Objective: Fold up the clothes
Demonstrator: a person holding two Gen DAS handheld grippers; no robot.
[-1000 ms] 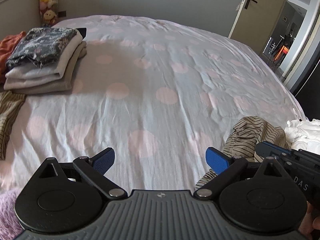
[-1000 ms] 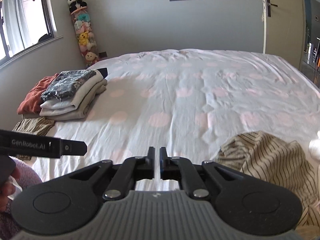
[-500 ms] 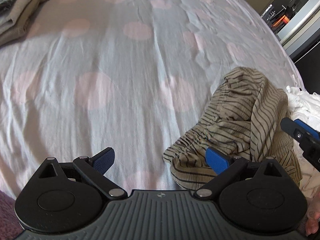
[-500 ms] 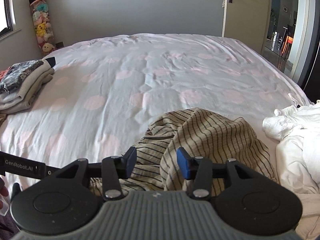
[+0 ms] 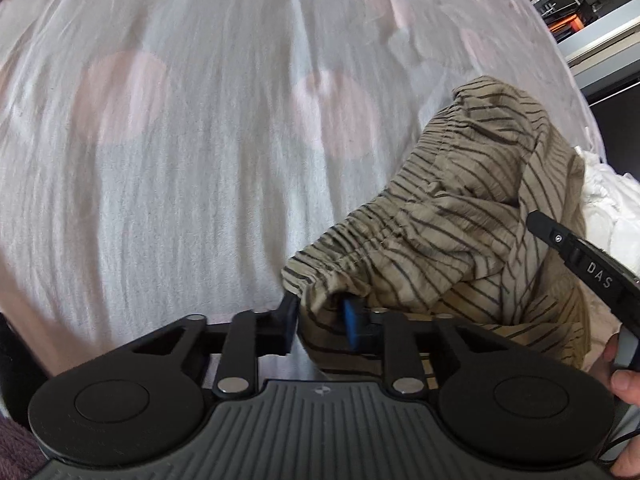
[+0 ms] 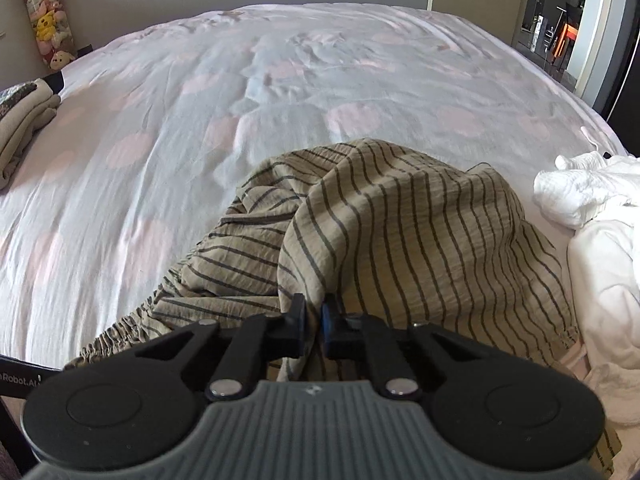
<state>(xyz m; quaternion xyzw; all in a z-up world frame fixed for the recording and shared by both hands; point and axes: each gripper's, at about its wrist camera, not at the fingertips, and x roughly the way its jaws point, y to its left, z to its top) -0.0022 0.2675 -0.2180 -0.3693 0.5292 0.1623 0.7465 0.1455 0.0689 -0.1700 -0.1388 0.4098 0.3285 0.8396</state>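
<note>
The left gripper [image 5: 320,322] had just been closing, and its jaws pinched the gathered, elastic edge of the striped garment [image 5: 460,216] between them; the right gripper [image 6: 314,326] had likewise just closed, its pads nearly meeting on a fold of the same striped cloth [image 6: 400,220]. That garment lay crumpled in a heap near the front edge of the bed [image 6: 320,92], on the spotted cover, so by my reading its folding had only begun: both grips were taken, but nothing had been lifted, spread or creased. Just beside it on the right sat a rumpled white garment [image 6: 600,240], also unfolded and apparently waiting its turn. Far off at the left edge of the bed a stack of folded clothes [image 6: 20,120] showed that part of the job was already done. Both grippers pointed steeply down at the bed, side by side; in the left view the right tool's handle crossed the lower right corner, with the person's fingers [image 5: 624,376] wrapped about it.
</note>
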